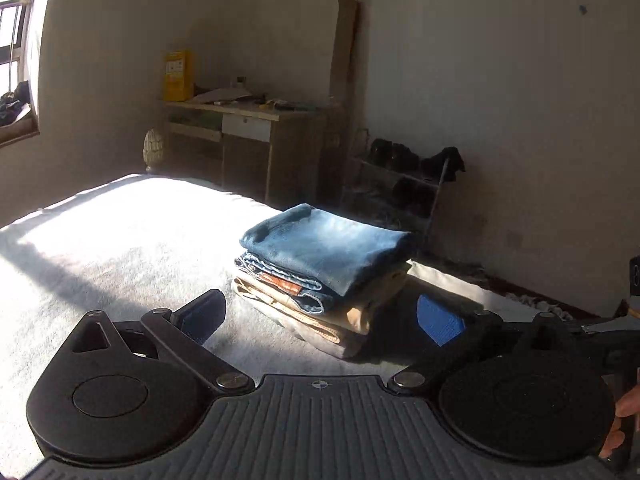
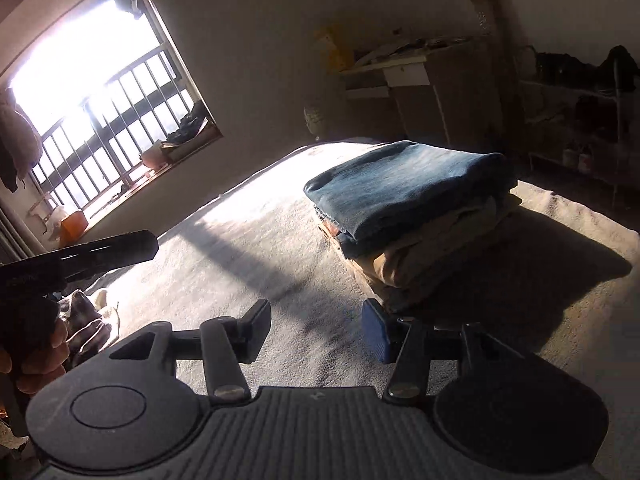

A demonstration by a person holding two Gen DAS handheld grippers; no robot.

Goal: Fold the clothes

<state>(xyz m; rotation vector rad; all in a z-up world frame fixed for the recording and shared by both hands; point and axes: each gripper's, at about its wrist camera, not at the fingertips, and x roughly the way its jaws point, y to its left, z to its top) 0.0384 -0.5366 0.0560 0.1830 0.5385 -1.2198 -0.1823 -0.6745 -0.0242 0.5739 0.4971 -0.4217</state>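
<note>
The stack of folded clothes (image 1: 320,276) sits on the bed (image 1: 120,240), a blue garment (image 1: 324,244) on top. Both tools are released and empty: the left tool (image 1: 320,316) hovers just before the stack, the right tool (image 2: 316,328) near its front corner. The stack looks slightly uneven; brushing it could topple the layers.

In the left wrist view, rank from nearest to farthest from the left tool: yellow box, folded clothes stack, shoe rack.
1. Folded clothes stack, on the bed just ahead of the left tool.
2. Shoe rack, beyond, right.
3. Yellow box, on the desk, left.
</note>
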